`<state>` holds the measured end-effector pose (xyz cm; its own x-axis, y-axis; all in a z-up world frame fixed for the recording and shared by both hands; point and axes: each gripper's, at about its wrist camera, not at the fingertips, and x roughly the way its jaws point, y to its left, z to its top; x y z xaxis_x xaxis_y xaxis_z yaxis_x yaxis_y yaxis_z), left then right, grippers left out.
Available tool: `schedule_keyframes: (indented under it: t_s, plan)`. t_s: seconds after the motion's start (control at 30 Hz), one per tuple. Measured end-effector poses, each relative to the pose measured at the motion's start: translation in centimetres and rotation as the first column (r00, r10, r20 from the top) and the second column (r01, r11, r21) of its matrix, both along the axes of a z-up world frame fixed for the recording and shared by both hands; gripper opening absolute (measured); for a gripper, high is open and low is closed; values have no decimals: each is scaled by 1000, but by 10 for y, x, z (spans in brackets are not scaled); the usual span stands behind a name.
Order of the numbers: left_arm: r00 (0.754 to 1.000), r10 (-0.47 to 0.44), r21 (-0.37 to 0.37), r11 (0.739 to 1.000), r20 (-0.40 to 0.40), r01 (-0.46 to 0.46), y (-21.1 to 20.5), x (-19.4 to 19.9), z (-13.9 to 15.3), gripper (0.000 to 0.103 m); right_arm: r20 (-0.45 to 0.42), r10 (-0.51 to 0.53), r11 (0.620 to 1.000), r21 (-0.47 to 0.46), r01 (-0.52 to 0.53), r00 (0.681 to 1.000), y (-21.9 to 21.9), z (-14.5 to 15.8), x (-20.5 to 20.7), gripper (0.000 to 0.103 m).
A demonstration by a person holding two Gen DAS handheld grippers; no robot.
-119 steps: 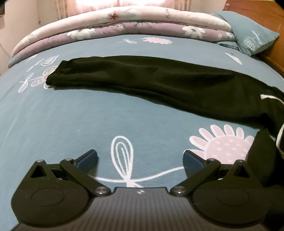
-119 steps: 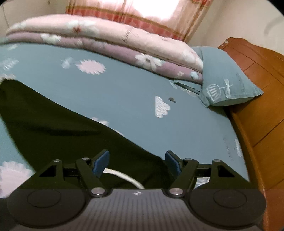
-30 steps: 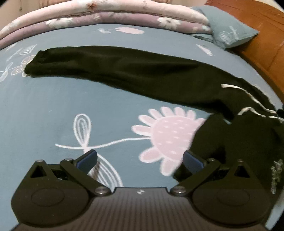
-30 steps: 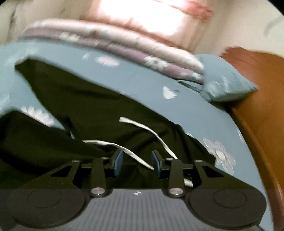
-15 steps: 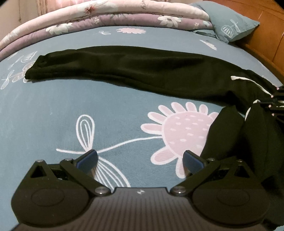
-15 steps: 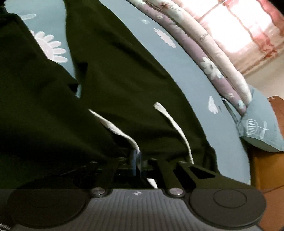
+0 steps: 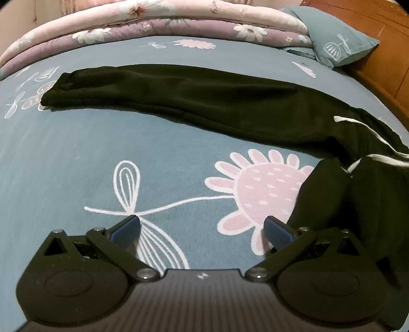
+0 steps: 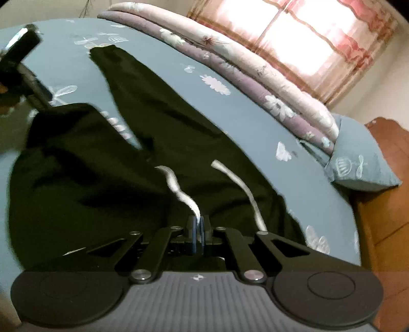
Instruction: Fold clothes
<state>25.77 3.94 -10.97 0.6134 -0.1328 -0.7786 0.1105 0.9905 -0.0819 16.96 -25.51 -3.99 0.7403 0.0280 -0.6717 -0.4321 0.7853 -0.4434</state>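
Black trousers (image 7: pixel 217 102) with white drawstrings lie across a blue flowered bedsheet (image 7: pixel 76 158). One leg stretches far left; the other leg (image 7: pixel 358 204) hangs bunched at the right of the left wrist view. My left gripper (image 7: pixel 202 227) is open just above the sheet, nothing between its fingers. My right gripper (image 8: pixel 199 229) is shut on the trousers (image 8: pixel 153 153) at the waistband, by one white drawstring (image 8: pixel 179 189). A second drawstring (image 8: pixel 245 189) trails beside it. The left gripper's body (image 8: pixel 20 66) shows at the far left of the right wrist view.
Folded pink and purple quilts (image 7: pixel 153 23) lie along the bed's far side. A blue pillow (image 7: pixel 337 43) rests against the wooden headboard (image 7: pixel 383 58) at the right. A curtained window (image 8: pixel 294 33) is behind the bed.
My right gripper went from open to shut on the waistband and has lifted and swung it, raising the near leg. My left gripper stayed open and shifted a little over the sheet.
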Motion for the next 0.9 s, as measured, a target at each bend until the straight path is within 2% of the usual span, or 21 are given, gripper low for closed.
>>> schedule_keyframes:
  t_s: [0.07, 0.17, 0.33, 0.4, 0.47, 0.57, 0.67, 0.8, 0.83, 0.87, 0.9]
  plan:
    - [1000, 1, -2, 1000, -1, -1, 0, -1, 0, 102, -17, -8, 1000, 0, 8, 1000, 0, -6, -11, 5]
    - [1000, -1, -8, 1000, -2, 1, -1, -2, 1, 102, -22, -9, 1000, 11, 9, 1000, 7, -9, -7, 18]
    - [1000, 8, -39, 999, -8, -9, 3, -2, 3, 102, -29, -10, 1000, 28, 11, 1000, 17, -14, -2, 18]
    - [1000, 16, -52, 998, -11, -16, 5, -3, 3, 102, -32, -11, 999, 35, 12, 999, 21, -16, 0, 30]
    - [1000, 19, -52, 998, -11, -19, 5, -3, 3, 102, -35, -12, 999, 42, 13, 999, 25, -18, 3, 33]
    - [1000, 13, -48, 999, -11, -14, 4, -5, 3, 102, -40, -13, 998, 55, 15, 999, 31, -22, 8, 33]
    - [1000, 18, -56, 998, -11, -19, 6, -5, 4, 102, -56, -34, 996, 83, 39, 998, 36, -35, 39, 31]
    - [1000, 26, -61, 998, -14, -27, 8, -4, 4, 102, -112, -113, 987, 100, 124, 987, 34, -55, 71, 30]
    - [1000, 24, -60, 998, -14, -25, 7, -3, 4, 102, -123, -129, 985, 97, 141, 984, 33, -59, 75, 25]
    - [1000, 24, -60, 998, -14, -25, 7, -3, 4, 102, -141, -143, 984, 87, 156, 980, 32, -63, 76, 12]
    - [1000, 25, -60, 998, -15, -26, 7, -3, 4, 102, -155, -154, 983, 79, 168, 976, 32, -65, 75, 8]
